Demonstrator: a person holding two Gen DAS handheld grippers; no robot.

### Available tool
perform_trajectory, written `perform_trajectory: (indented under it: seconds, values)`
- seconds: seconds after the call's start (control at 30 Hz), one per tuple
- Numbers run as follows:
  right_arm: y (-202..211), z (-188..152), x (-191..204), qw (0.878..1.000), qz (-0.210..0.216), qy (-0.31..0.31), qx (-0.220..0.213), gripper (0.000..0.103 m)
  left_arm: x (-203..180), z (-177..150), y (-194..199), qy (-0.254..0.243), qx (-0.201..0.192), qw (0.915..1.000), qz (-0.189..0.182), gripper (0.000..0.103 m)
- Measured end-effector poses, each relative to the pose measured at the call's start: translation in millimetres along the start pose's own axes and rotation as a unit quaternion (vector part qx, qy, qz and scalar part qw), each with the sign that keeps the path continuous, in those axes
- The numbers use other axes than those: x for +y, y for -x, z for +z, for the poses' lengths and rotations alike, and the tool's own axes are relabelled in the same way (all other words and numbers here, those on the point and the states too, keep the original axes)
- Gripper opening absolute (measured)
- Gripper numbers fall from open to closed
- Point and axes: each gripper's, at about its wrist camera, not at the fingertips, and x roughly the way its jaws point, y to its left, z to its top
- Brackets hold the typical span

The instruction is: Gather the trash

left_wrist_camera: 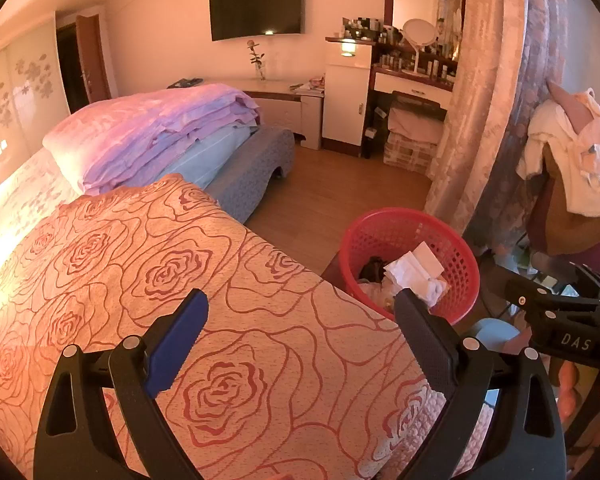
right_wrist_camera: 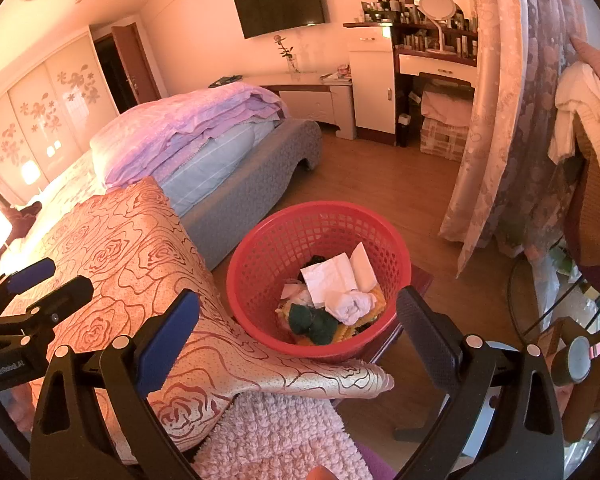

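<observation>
A red mesh basket (right_wrist_camera: 268,248) stands on the wooden floor beside the bed. Inside it lie crumpled white paper (right_wrist_camera: 340,280), dark green scraps (right_wrist_camera: 318,322) and yellow bits. My right gripper (right_wrist_camera: 298,304) hangs open just above the basket's near rim, nothing between its fingers. My left gripper (left_wrist_camera: 300,308) is open over the rose-patterned bedspread (left_wrist_camera: 140,264), empty, with the basket (left_wrist_camera: 384,228) to its right. The right gripper's body (left_wrist_camera: 556,312) shows at the right edge of the left wrist view. The left gripper (right_wrist_camera: 44,280) shows at the left edge of the right wrist view.
A bed with folded purple and blue quilts (left_wrist_camera: 152,132) fills the left. A curtain (right_wrist_camera: 500,120) hangs to the right, with clothes (left_wrist_camera: 572,152) on a rack beside it. A dressing table (right_wrist_camera: 432,52) and wall television (right_wrist_camera: 280,0) stand at the far wall. A pink fluffy cloth (right_wrist_camera: 284,436) lies below.
</observation>
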Motion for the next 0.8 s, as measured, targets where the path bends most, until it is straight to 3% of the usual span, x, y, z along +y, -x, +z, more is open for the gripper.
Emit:
perform_trajectory:
  seconds: [0.8]
  values:
    - [-1.6,-0.3,0.7,1.0,-0.001,0.001,0.003,0.096,6.7,-6.4,3.1,0.008,-0.013,0.9998,-0.009,0.091]
